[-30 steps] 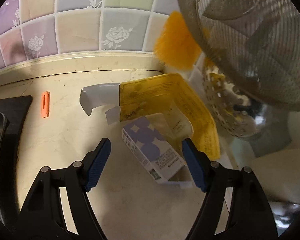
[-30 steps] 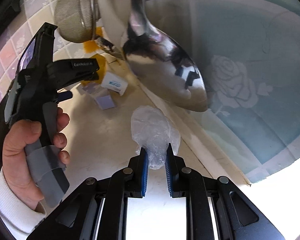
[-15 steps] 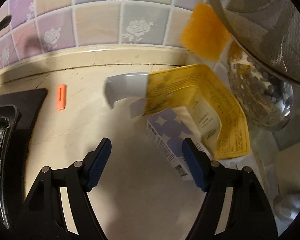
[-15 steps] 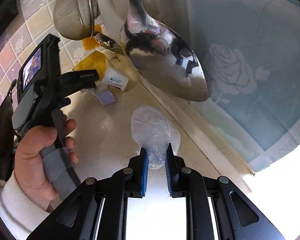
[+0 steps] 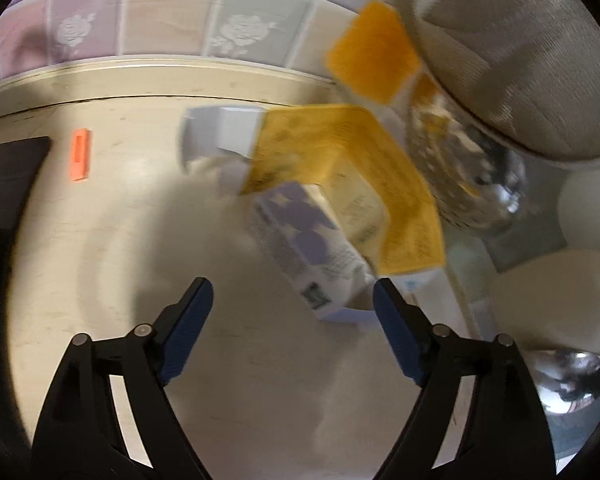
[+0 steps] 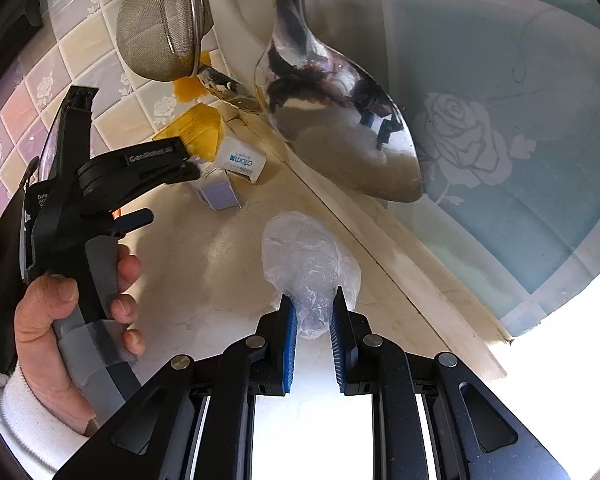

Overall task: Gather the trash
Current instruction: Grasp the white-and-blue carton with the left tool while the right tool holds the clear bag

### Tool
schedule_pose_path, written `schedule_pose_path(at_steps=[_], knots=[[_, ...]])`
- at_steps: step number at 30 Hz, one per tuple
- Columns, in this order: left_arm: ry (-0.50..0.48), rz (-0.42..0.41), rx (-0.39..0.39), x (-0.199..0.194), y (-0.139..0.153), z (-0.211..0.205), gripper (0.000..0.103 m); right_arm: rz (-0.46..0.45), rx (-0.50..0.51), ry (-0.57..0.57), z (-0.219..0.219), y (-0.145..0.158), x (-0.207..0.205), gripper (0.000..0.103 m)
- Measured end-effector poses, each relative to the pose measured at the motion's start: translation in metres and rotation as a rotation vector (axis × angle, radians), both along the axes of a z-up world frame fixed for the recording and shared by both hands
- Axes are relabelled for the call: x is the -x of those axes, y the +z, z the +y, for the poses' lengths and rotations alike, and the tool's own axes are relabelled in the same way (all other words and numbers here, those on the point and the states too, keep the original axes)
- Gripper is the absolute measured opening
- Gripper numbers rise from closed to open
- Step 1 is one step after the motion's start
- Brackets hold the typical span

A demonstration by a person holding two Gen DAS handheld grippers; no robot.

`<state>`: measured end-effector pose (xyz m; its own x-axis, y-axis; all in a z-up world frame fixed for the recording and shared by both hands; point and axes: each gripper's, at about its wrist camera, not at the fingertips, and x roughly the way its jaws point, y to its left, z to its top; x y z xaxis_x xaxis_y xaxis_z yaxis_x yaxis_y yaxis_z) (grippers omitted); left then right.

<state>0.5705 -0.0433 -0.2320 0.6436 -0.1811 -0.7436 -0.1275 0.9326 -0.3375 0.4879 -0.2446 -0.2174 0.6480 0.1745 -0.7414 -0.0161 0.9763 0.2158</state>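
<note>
A crumpled clear plastic bag (image 6: 306, 256) hangs in my right gripper (image 6: 315, 318), whose blue pads are shut on its lower end. On the beige counter lie a white and purple carton (image 5: 304, 248) and a flattened yellow box (image 5: 352, 168), close to the tiled wall. My left gripper (image 5: 290, 302) hovers just in front of the purple carton with its jaws opening wide; the carton sits beyond its fingertips (image 5: 190, 304), untouched. In the right wrist view a hand holds the left gripper (image 6: 132, 196) beside the cartons (image 6: 220, 194).
A small orange strip (image 5: 80, 154) lies on the counter at the left. A mesh strainer (image 5: 512, 56) and a perforated ladle (image 5: 460, 184) hang at the right, with a large spoon (image 6: 340, 136) hanging over the counter's back edge. A dark stove edge (image 5: 8, 168) is at far left.
The left gripper has swung left and dropped slightly toward the cartons, and its jaws have spread wider. The right gripper has stayed still, holding the bag.
</note>
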Motion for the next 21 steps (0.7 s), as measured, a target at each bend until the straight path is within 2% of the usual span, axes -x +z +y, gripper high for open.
schedule_pose_path(at_steps=[6, 11, 17, 21], knots=[[-0.027, 0.026, -0.033, -0.005, -0.009, -0.024, 0.082, -0.003, -0.005, -0.010, -0.009, 0.003, 0.012, 0.015], [0.003, 0.044, -0.070, -0.018, -0.017, -0.033, 0.082, -0.020, 0.009, -0.004, -0.007, 0.004, 0.017, 0.015], [0.033, 0.043, -0.159, -0.033, -0.025, -0.046, 0.082, -0.027, 0.004, 0.003, -0.005, 0.004, 0.021, 0.015], [0.099, 0.050, -0.163, -0.041, -0.025, -0.035, 0.082, -0.032, 0.006, 0.007, -0.006, 0.003, 0.023, 0.015]])
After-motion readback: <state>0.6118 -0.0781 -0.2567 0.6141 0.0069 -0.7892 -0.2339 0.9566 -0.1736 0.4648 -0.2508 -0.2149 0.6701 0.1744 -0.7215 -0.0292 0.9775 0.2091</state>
